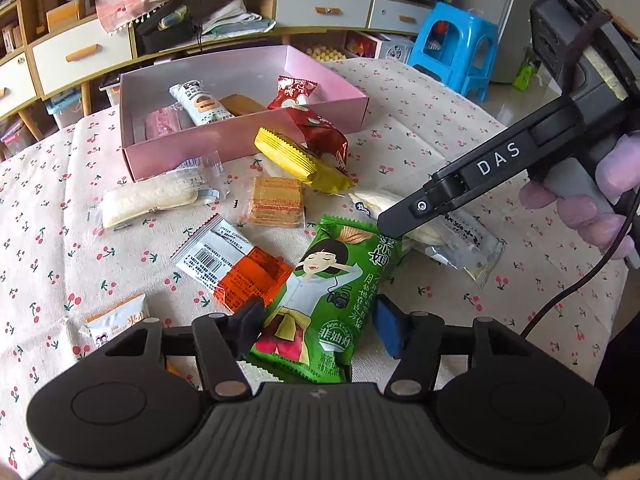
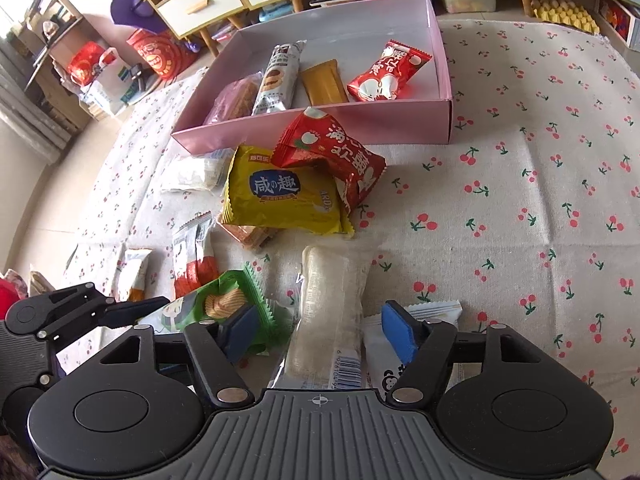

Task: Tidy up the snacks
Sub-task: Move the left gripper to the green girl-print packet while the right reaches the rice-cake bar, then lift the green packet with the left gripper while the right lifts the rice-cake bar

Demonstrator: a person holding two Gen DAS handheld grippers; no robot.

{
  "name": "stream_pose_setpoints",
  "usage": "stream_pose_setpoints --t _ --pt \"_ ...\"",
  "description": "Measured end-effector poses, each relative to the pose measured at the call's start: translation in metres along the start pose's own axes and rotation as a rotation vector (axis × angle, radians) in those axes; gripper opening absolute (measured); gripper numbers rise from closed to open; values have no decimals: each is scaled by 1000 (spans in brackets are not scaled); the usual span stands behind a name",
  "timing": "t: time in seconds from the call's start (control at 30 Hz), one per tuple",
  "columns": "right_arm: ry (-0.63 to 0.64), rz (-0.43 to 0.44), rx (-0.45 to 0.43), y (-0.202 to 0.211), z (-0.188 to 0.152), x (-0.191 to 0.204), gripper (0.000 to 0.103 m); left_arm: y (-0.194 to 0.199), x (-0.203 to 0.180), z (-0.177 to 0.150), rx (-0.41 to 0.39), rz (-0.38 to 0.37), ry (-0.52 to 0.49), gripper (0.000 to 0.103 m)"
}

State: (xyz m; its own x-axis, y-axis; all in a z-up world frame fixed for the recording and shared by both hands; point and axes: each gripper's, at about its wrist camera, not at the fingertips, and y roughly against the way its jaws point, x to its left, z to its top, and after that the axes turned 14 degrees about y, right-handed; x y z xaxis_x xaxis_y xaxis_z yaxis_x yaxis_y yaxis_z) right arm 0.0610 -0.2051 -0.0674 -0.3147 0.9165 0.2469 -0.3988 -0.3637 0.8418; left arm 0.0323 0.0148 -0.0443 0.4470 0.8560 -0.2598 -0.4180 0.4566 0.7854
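Note:
A pink box (image 1: 256,140) (image 2: 312,128) on the cherry-print tablecloth holds several snacks. More snacks lie loose in front of it. My left gripper (image 1: 320,328) is open, its fingers either side of a green chip bag (image 1: 336,292) (image 2: 224,304). My right gripper (image 2: 320,332) is open, its fingers either side of a clear-wrapped white bread bar (image 2: 332,312) (image 1: 404,216). The right gripper's finger (image 1: 416,210) reaches in from the right in the left wrist view. A yellow packet (image 2: 280,200) (image 1: 296,156) and a red packet (image 2: 332,156) (image 1: 320,132) lie by the box's front wall.
An orange-and-white packet (image 1: 236,264), a wafer stack (image 1: 276,200), a white cake bar (image 1: 148,200) and a small white packet (image 1: 116,324) lie on the cloth (image 2: 520,200). A panda-print packet (image 2: 400,360) lies under my right finger. Drawers and a blue stool (image 1: 460,48) stand behind.

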Motion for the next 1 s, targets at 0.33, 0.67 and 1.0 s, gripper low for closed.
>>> stream_pose_setpoints --t 0.33,0.67,1.0 --pt "-78 36 -5 -6 0 -13 39 6 -2 3 -12 -32 17 48" --pt "-163 56 -10 0 1 -25 31 13 -1 9 -6 -60 77 44" --pt "-211 92 -37 20 9 -28 31 29 -2 21 -23 -112 127 44"
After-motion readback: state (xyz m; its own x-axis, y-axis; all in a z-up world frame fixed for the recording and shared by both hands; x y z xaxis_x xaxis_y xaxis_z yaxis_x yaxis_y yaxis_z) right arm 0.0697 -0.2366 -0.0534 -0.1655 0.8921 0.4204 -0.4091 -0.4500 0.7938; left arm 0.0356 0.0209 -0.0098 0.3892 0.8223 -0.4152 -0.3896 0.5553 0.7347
